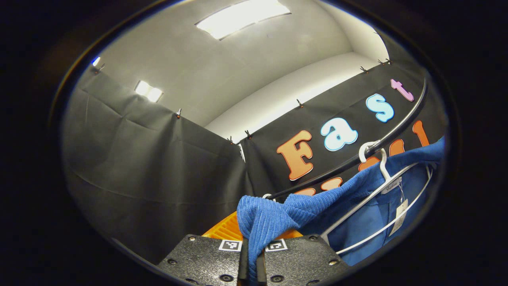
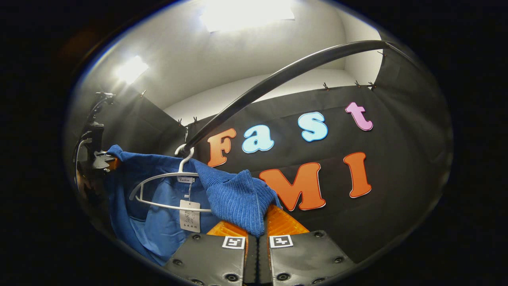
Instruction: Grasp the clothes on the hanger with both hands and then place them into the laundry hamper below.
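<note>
Blue ribbed knit garment (image 1: 274,216) hangs on white wire hanger (image 1: 381,198), hooked over dark curved rail (image 1: 397,133). Your left gripper (image 1: 251,254) pinches one shoulder, jaws nearly closed on fabric. Your right gripper (image 2: 258,244) clamps other shoulder likewise. Paper tag (image 2: 189,215) dangles inside collar. Black cloth wall (image 2: 397,178) behind rail.

Blue ribbed garment (image 1: 278,216), lower centre of the left gripper view; smoother, lighter blue lining (image 1: 369,222) at lower right. White hanger (image 2: 166,190) with a pale tag (image 2: 189,216), lower left of the right gripper view. Black rail (image 2: 278,81) arcs across the top. Wall cloth black, ceiling off-white.
</note>
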`<action>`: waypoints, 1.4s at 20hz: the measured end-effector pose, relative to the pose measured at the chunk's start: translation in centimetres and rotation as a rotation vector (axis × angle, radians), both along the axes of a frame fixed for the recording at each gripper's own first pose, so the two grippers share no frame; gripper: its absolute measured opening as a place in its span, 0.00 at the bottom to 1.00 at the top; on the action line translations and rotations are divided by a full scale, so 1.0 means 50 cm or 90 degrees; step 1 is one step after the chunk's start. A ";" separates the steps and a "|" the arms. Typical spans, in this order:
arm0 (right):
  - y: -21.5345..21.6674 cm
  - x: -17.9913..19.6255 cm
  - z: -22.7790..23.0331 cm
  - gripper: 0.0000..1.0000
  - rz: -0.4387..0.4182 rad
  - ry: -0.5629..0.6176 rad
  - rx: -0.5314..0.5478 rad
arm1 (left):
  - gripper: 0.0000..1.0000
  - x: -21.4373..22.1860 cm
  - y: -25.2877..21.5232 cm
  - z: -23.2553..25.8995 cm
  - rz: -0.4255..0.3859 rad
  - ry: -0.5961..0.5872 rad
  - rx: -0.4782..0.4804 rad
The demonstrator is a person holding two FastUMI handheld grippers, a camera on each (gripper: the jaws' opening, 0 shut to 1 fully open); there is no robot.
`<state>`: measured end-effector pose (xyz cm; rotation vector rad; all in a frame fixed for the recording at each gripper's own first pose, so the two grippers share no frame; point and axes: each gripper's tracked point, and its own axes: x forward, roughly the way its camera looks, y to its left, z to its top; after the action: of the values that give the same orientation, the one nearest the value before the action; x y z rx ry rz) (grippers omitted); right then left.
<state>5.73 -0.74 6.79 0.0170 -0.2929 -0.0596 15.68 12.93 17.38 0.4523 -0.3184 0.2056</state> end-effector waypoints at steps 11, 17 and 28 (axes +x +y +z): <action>-0.023 0.018 0.002 0.09 -0.018 -0.001 0.001 | 0.09 0.118 0.060 -0.115 -0.079 0.092 -0.095; -0.018 0.027 0.002 0.09 -0.027 0.001 -0.023 | 0.09 0.147 0.061 -0.258 -0.095 0.154 -0.145; -0.009 0.041 0.024 0.09 -0.025 -0.017 -0.034 | 0.09 0.181 0.088 -0.247 -0.213 0.105 -0.423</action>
<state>7.80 -1.17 7.99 -0.0417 -0.3214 -0.0898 24.73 17.34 5.05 -0.2424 -0.1445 -0.0586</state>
